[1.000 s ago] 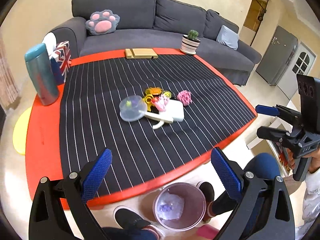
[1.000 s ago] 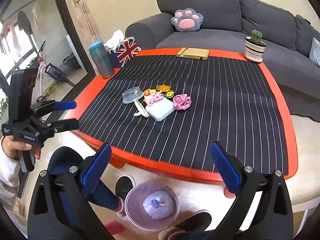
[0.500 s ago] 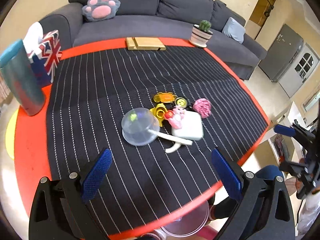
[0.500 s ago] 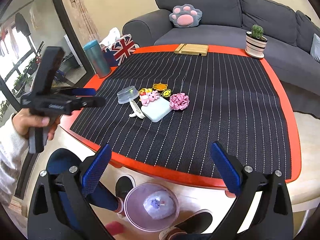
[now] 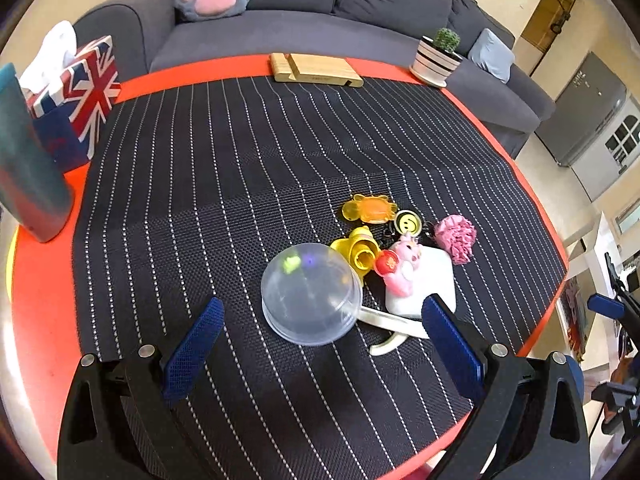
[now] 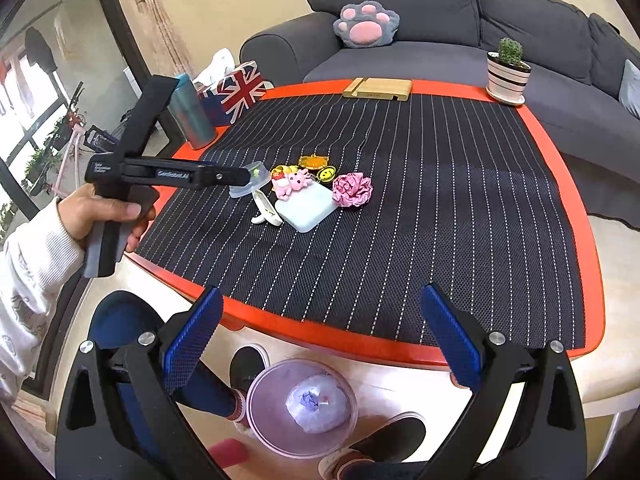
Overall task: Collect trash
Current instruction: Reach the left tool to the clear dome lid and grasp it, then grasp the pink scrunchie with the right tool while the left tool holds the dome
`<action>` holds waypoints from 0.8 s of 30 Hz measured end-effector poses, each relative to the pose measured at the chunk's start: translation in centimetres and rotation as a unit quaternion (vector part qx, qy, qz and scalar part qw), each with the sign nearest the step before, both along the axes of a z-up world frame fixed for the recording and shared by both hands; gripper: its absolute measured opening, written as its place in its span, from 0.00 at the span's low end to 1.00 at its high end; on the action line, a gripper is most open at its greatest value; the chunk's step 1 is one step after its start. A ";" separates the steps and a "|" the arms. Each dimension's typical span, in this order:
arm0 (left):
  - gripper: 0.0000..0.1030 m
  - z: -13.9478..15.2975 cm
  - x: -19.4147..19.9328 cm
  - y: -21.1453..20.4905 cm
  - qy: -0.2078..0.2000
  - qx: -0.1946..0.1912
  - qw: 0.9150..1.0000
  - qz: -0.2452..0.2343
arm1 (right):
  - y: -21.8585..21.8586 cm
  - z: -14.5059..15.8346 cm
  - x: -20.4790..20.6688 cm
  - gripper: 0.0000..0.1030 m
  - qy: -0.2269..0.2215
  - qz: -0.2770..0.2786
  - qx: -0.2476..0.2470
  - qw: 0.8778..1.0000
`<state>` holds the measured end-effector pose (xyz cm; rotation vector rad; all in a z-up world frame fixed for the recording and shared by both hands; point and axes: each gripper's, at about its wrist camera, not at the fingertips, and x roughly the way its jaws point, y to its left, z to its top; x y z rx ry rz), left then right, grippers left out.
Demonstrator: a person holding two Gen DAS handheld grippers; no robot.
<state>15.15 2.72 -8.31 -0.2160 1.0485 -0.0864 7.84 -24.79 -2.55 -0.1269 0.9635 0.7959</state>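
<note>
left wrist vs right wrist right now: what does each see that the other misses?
Left wrist only: the grey fridge and a doorway behind the sofa.

Right wrist only: the clear round trash bin on the floor below the table edge, the person's shoes, the window, and the hand holding the left gripper.

Both: the clear plastic dome lid, pink crumpled paper ball, striped cactus pot, and the Union Jack tissue box.

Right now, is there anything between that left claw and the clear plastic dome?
No. In the left wrist view, only bare striped mat separates the open left claw from the clear dome.
</note>
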 end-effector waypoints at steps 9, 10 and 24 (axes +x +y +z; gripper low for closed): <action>0.67 -1.2 0.7 0.0 0.005 -0.013 1.000 0.003 | 0.0 -0.5 0.2 0.94 0.006 -0.001 -0.004 1.000; 0.62 -1.3 0.7 0.0 0.009 -0.012 1.000 0.003 | 0.1 -0.6 0.3 0.94 0.007 0.000 -0.004 1.000; 0.55 0.3 -0.9 -0.1 -0.022 0.007 1.000 0.008 | 1.0 -0.4 1.3 0.94 -0.002 0.006 -0.011 1.000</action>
